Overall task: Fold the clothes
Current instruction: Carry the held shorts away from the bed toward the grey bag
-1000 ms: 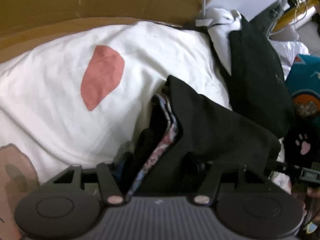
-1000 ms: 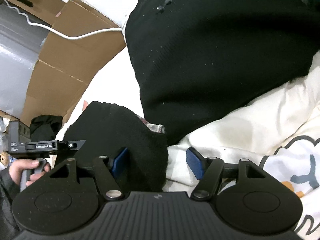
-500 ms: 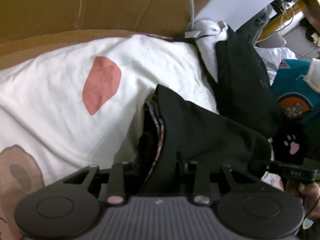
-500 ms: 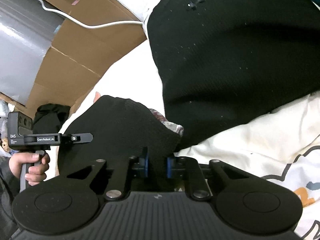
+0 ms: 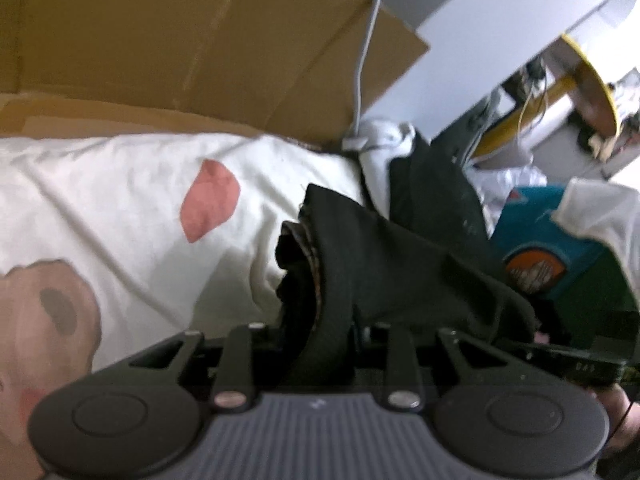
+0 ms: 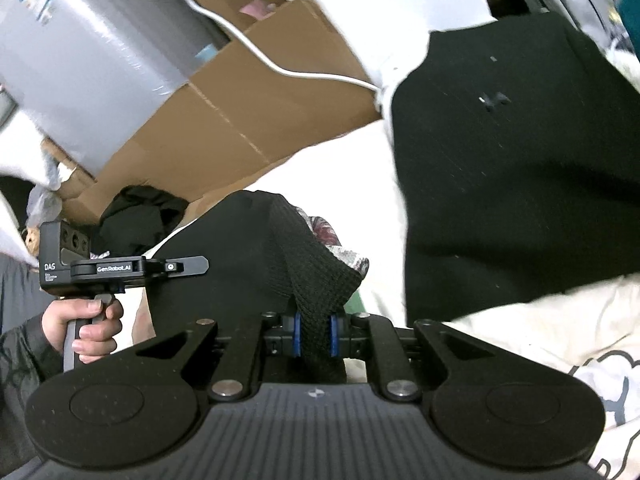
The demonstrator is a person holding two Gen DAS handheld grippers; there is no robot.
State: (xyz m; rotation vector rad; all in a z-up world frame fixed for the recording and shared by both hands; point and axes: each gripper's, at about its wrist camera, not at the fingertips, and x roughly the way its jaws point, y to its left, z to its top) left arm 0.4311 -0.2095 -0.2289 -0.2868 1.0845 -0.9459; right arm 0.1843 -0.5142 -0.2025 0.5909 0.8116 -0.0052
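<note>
Both hand-held grippers raised black garment [image 6: 248,264] off bed | clamped | hand [image 6: 86,328]: right view only

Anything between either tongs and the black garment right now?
Nothing visible. The right tongs pinch a fold of the black garment between the blue pads. The left tongs have the same garment bunched between them and are closing on it, no gap showing.

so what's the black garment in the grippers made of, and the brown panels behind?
Black garment: looks like matte knit fabric, with a coarse ribbed weave visible at the pinched fold and a patterned lining inside. Brown panels: likely corrugated cardboard, matte, with creased fold lines and raw edges.
</note>
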